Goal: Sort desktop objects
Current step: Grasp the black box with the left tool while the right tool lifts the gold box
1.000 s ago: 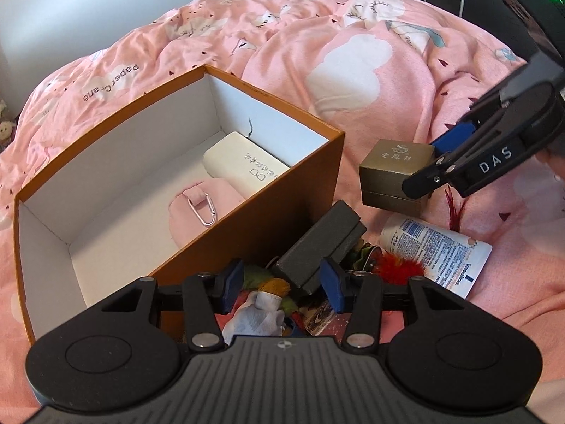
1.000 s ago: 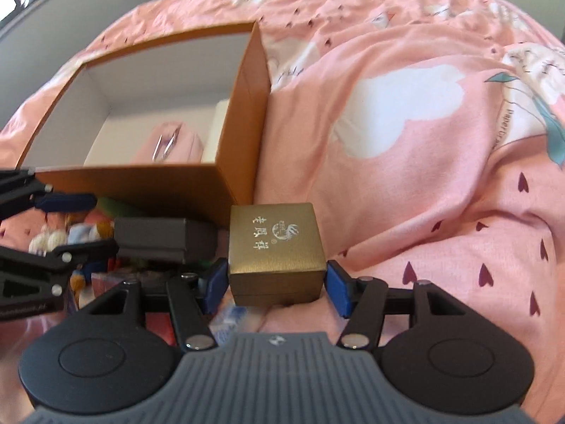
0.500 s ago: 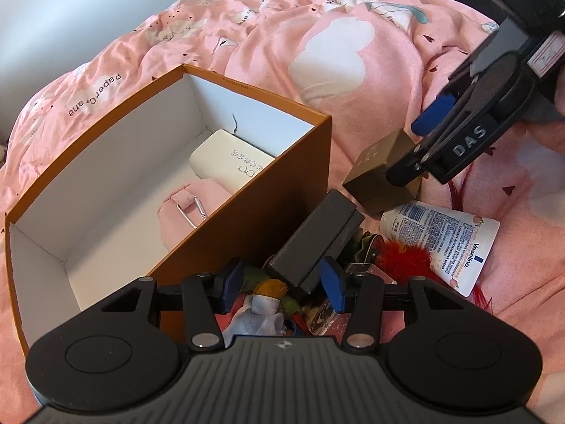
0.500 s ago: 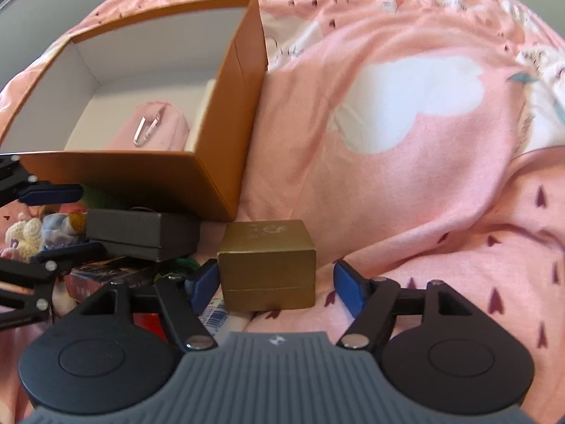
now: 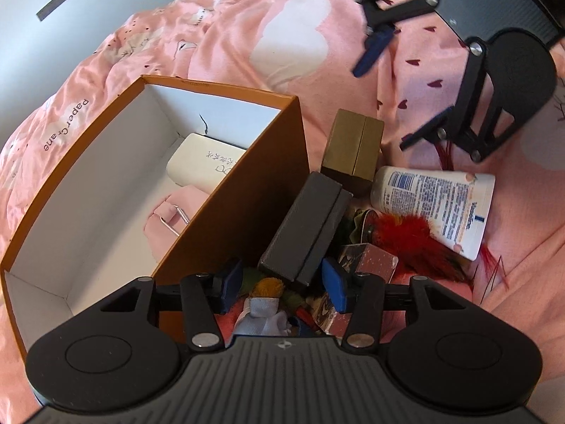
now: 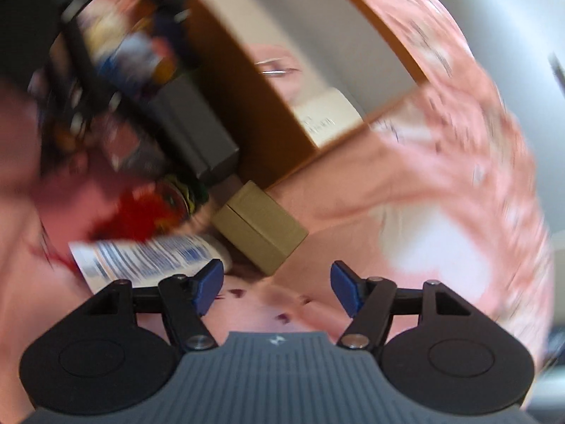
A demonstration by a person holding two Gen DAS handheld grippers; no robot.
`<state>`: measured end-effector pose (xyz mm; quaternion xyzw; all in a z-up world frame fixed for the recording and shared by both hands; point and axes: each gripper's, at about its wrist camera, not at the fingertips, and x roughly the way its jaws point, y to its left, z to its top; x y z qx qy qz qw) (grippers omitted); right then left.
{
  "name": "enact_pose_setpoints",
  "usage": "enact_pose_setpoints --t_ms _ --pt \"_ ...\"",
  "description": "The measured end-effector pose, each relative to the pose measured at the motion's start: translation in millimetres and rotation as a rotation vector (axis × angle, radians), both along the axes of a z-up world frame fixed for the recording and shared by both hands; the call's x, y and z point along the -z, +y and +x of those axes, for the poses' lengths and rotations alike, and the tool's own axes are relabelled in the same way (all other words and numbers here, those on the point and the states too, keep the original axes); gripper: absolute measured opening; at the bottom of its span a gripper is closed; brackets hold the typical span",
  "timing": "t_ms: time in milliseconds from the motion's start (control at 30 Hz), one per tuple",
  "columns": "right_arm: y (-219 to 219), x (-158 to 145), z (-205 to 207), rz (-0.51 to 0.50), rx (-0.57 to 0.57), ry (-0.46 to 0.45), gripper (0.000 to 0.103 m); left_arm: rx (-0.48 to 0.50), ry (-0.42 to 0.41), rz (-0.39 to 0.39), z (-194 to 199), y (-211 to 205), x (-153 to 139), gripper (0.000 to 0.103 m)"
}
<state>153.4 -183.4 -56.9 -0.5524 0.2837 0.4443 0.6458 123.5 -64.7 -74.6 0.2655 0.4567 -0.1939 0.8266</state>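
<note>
An orange cardboard box [image 5: 275, 162] lies open on the pink bed; inside are a cream case [image 5: 204, 166] and a pink pouch [image 5: 169, 219]. Beside its right wall lie a dark grey box [image 5: 303, 226], a gold box [image 5: 353, 148], a Vaseline tube [image 5: 438, 201], a red feather [image 5: 413, 240] and small toys. My left gripper [image 5: 280, 284] is open around the near end of the grey box. My right gripper [image 6: 277, 288] is open and empty, rolled over, just short of the gold box [image 6: 261, 226]; it also shows in the left wrist view [image 5: 395, 81]. The right wrist view is blurred.
A small patterned box [image 5: 367, 265] and a doll with an orange head [image 5: 268, 296] lie between and under my left fingers. The pink quilt [image 5: 293, 42] spreads wide beyond the box. A grey wall [image 5: 70, 10] rises at the far left.
My right gripper has let go of the gold box, lifted away and rolled sharply. The gold box now stands tipped on its side. My left gripper has closed in on the grey box.
</note>
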Motion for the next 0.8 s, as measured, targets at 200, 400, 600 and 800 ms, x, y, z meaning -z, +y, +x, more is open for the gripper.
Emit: enact_pose_setpoints --t_ms 200,400,600,800 --pt "17.3 19.4 -7.4 -0.148 -0.26 -0.063 0.067 0.065 0.015 -0.001 8.9 2.0 2.7 0.059" --pt "23.9 33.4 -3.1 -0.209 -0.355 -0.061 0.055 0.175 -0.009 0.018 10.2 -5.2 6.4 0.059" --pt "16.2 27.8 6.1 -0.206 -0.327 -0.04 0.051 0.207 -0.01 0.004 12.1 -14.7 9.1 0.044" --pt "5.7 9.5 18.4 -0.122 -0.225 -0.025 0.049 0.145 0.005 -0.042 12.5 -11.9 9.9 0.044"
